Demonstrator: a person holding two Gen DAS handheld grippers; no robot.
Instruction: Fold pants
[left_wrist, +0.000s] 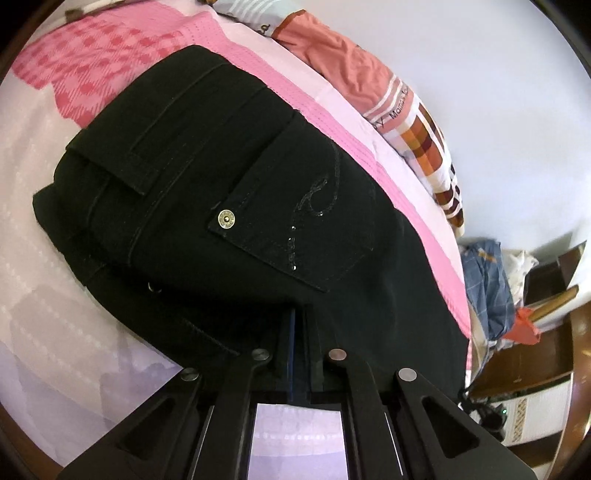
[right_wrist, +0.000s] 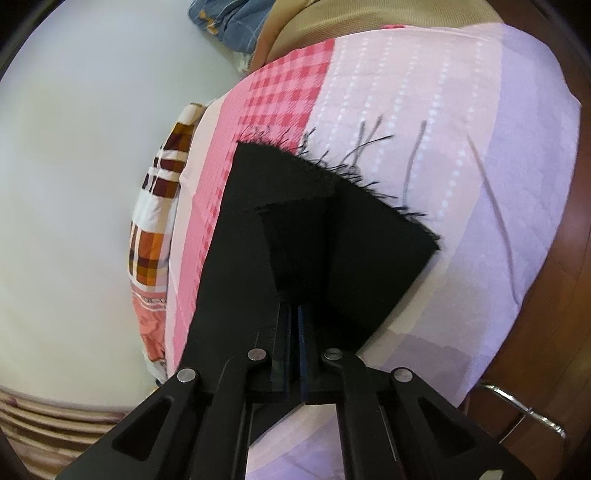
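Up close on my left gripper, the two flat black fingers are pressed together w/ a fold of the black pants pinched between them, near the waist end. The cloth here is thick, dark denim w/ raised seams, a back pocket stitched in a curly sparkly pattern, and a small round brass button at the pocket corner. A belt loop sits flat farther up. My right gripper is also squeezed tight, biting the pants at the leg end, where the hem is cut raw w/ thin black threads sticking out over the sheet. The pants lie on a bed, on a soft bedsheet w/ pale purple bands, white dotted lines and pink checks. To the right of the hem there is lots of bare sheet, up to the rounded bed edge and the brown wood frame. On the far side of the bed, a crumpled orange-and-check blanket runs along the edge, right by the white wall. Past that, some blue cloth is piled by the wall.
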